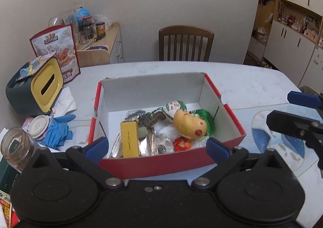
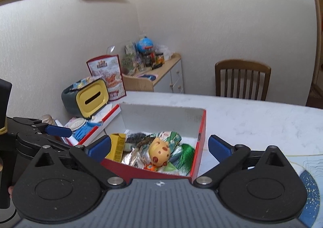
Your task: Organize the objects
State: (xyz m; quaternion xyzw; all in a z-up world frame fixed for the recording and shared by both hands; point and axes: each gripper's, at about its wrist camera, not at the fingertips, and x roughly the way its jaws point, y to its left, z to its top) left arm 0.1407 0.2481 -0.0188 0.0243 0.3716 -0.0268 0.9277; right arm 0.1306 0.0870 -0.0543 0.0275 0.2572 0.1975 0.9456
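Note:
A red cardboard box (image 1: 161,164) (image 2: 198,147) with a white inside sits on the pale table. In it lie a green-haired doll head (image 1: 189,125) (image 2: 159,152), a yellow carton (image 1: 130,139) (image 2: 118,145), foil packets (image 1: 150,145), a small orange toy (image 1: 181,145) and other small items. My left gripper (image 1: 157,147) hovers open at the box's near wall, nothing between its fingers. My right gripper (image 2: 159,146) is open too, just before the box's near corner. Each gripper shows at the edge of the other's view: right gripper (image 1: 290,111), left gripper (image 2: 58,134).
Left of the box stand a grey-and-yellow tissue holder (image 1: 36,86), a white tissue, a blue glove (image 1: 57,131), a white lid and an open glass jar (image 1: 15,146). A snack bag (image 1: 58,50) leans on the wall. A wooden chair (image 1: 185,43) stands behind the table.

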